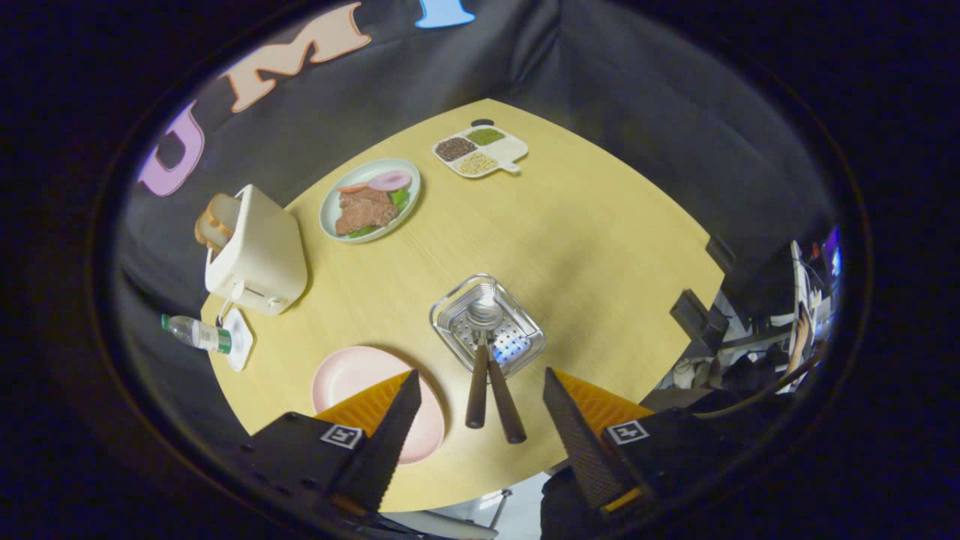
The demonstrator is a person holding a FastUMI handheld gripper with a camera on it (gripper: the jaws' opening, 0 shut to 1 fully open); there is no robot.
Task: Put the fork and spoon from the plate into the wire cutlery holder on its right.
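The wire cutlery holder (pixel 486 324) stands on the wooden table (pixel 585 247), just ahead of my fingers. The spoon (pixel 480 360) and the fork (pixel 505 401) both stand in it, dark handles leaning out toward me; the spoon's bowl shows inside the holder. The pink plate (pixel 352 375) lies to the holder's left, partly behind my left finger (pixel 386 442), and nothing lies on the part I see. My gripper (pixel 480 394) hangs above the table, open, with the two handles in the gap between its fingers and touching neither.
A toaster (pixel 255 251) with bread stands at the left. A small bottle (pixel 196 333) lies beside it. Farther off are a plate of meat (pixel 370 200) and a divided tray of grains (pixel 480 150). Clutter sits past the table's right edge.
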